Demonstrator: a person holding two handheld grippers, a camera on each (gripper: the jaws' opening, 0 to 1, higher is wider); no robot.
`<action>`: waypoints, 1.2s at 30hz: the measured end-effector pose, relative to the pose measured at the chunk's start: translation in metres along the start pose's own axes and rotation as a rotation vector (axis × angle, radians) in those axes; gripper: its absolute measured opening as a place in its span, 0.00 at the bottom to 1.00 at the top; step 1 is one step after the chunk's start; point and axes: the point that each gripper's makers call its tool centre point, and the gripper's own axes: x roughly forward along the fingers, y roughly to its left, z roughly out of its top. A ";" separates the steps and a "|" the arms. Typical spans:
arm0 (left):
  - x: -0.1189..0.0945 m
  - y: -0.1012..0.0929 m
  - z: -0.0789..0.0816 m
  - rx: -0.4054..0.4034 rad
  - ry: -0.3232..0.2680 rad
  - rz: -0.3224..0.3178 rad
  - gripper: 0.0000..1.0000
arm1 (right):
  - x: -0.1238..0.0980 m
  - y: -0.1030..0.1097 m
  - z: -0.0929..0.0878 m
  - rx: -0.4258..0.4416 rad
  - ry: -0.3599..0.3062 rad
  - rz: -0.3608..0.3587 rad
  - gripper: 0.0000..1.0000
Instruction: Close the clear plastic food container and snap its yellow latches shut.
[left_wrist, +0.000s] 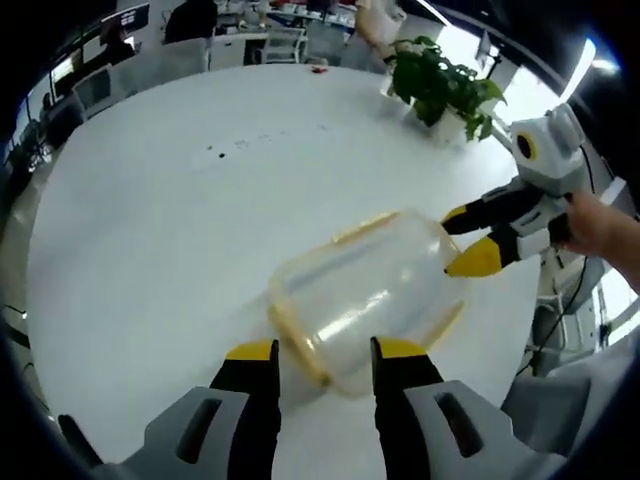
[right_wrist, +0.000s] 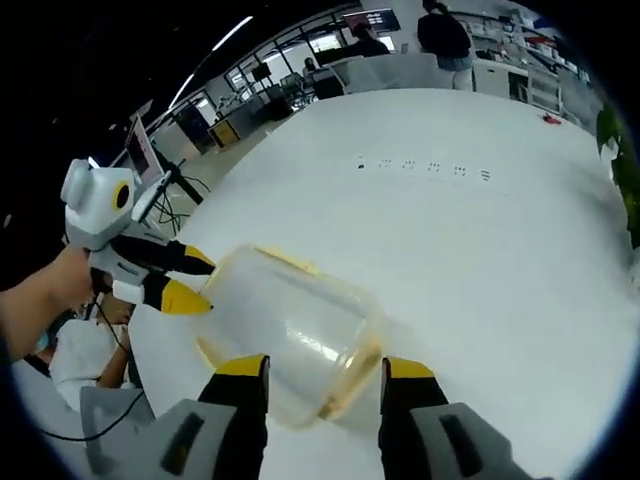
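A clear plastic container (left_wrist: 370, 290) with a yellow rim and yellow latches lies on the white table (left_wrist: 150, 230), blurred. My left gripper (left_wrist: 325, 352) stands at its near end, jaws apart, with a yellow latch (left_wrist: 298, 345) between them. My right gripper (left_wrist: 468, 240) comes in from the right, its yellow tips straddling the far corner. In the right gripper view the container (right_wrist: 290, 325) sits just past my right gripper (right_wrist: 325, 368), whose jaws are apart with a yellow latch (right_wrist: 350, 385) between them. The left gripper (right_wrist: 190, 278) touches the container's far left edge.
A potted plant (left_wrist: 440, 85) stands at the table's far right edge. A hand (left_wrist: 600, 225) holds the right gripper; an arm (right_wrist: 40, 300) holds the left. Small dark marks (right_wrist: 420, 167) and a red item (left_wrist: 318, 68) lie far off. Chairs, desks and people stand beyond.
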 end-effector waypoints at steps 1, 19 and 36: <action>0.000 -0.001 0.000 -0.002 0.000 -0.005 0.32 | 0.000 -0.001 -0.001 0.004 0.002 0.000 0.41; -0.001 -0.003 -0.003 -0.139 -0.003 -0.041 0.21 | 0.006 0.003 -0.002 0.083 0.001 0.029 0.32; -0.003 -0.001 -0.001 -0.055 0.005 -0.054 0.23 | 0.005 0.003 -0.003 0.068 0.002 0.037 0.31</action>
